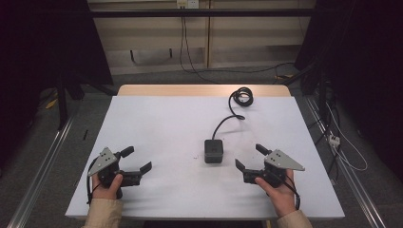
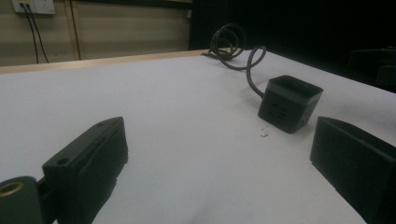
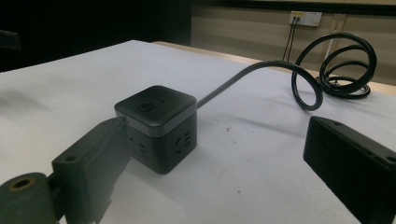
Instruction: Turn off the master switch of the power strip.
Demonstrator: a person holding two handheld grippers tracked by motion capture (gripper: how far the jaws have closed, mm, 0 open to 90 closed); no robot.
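High view: a black socket cube (image 1: 214, 151) sits mid-table, its cable (image 1: 233, 110) running to a coil at the far edge. The left gripper (image 1: 135, 159) and right gripper (image 1: 249, 156) rest on either side of it, both with jaws spread and empty.

Left gripper view: the cube (image 2: 289, 103) stands well ahead, untouched.

Right gripper view: the cube (image 3: 156, 127) lies close, just beside one jaw. Nothing seems grasped yet; the work looks barely begun.

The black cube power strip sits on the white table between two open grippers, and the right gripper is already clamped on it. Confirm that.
Not clamped. In the high view the right gripper is open, beside the cube power strip, apart from it. The left gripper is open too.
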